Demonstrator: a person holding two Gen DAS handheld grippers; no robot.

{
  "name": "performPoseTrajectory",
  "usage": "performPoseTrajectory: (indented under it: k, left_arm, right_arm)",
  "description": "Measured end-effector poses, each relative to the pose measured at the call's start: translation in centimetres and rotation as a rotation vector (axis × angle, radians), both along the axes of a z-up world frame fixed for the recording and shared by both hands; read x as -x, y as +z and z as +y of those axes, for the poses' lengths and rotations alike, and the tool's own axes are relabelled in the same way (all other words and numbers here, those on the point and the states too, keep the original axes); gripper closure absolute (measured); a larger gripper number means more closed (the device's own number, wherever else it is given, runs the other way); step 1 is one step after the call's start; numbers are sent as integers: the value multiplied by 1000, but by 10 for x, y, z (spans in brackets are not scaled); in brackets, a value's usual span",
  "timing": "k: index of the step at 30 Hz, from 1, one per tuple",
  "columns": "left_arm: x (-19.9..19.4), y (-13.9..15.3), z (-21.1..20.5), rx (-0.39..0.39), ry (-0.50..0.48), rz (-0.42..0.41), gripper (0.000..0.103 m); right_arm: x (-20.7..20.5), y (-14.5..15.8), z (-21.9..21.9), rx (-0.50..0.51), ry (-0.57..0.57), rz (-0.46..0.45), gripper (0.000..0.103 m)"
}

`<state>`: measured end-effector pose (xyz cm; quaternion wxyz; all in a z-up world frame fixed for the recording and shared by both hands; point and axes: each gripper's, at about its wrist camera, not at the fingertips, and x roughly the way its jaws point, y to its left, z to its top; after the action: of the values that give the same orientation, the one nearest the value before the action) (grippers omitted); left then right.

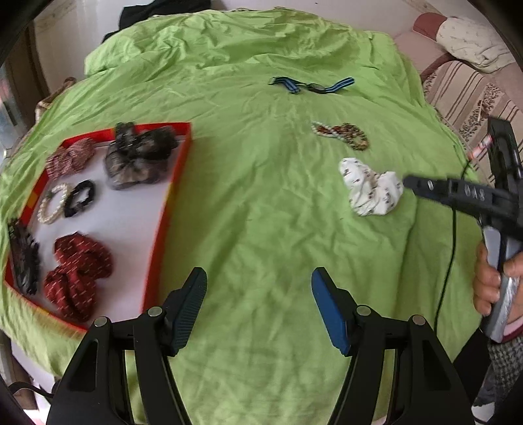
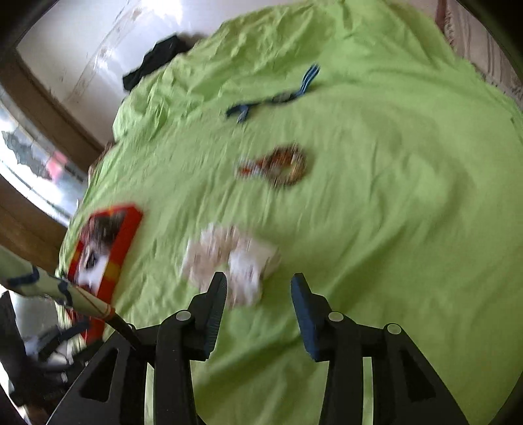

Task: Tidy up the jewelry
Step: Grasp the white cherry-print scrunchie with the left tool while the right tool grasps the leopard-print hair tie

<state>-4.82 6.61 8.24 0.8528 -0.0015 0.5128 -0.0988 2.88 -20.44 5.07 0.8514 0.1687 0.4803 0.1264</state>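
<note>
A red-rimmed white tray lies on the left of the green sheet and holds several scrunchies, a pearl bracelet and a black hair clip. A white printed scrunchie lies loose on the sheet, with beaded bracelets beyond it and a blue-striped band further back. My left gripper is open and empty over bare sheet beside the tray. My right gripper is open, just short of the white scrunchie; it also shows in the left wrist view, touching distance from the scrunchie. The right wrist view is blurred.
The bracelets, striped band and tray show in the right wrist view. A striped sofa with a pillow stands at the right. A dark garment lies at the far edge. A black cable runs over the sheet's right side.
</note>
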Motion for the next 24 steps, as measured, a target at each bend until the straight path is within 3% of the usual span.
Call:
performPoseTrajectory:
  k: [5, 11, 13, 14, 16, 21, 24]
  left_arm:
    - [-27, -6, -22, 64, -29, 19, 37]
    - [-60, -12, -43, 137, -31, 17, 37]
    - [-71, -15, -50, 161, -28, 11, 37]
    - [-77, -17, -53, 179, -32, 14, 37]
    - [-87, -23, -61, 203, -41, 33, 37]
    - [-102, -36, -80, 220, -70, 55, 37]
    - [-110, -44, -88, 229, -77, 71, 37]
  right_arm:
    - [-50, 1, 4, 83, -13, -20, 59]
    - [-115, -29, 7, 172, -87, 20, 59]
    - [-125, -40, 7, 168, -83, 44, 78]
    - [-127, -44, 7, 158, -76, 58, 88]
    - [-124, -44, 0, 144, -89, 62, 89]
    - [-94, -36, -28, 247, -143, 75, 89]
    - [-70, -35, -47, 254, -153, 99, 89]
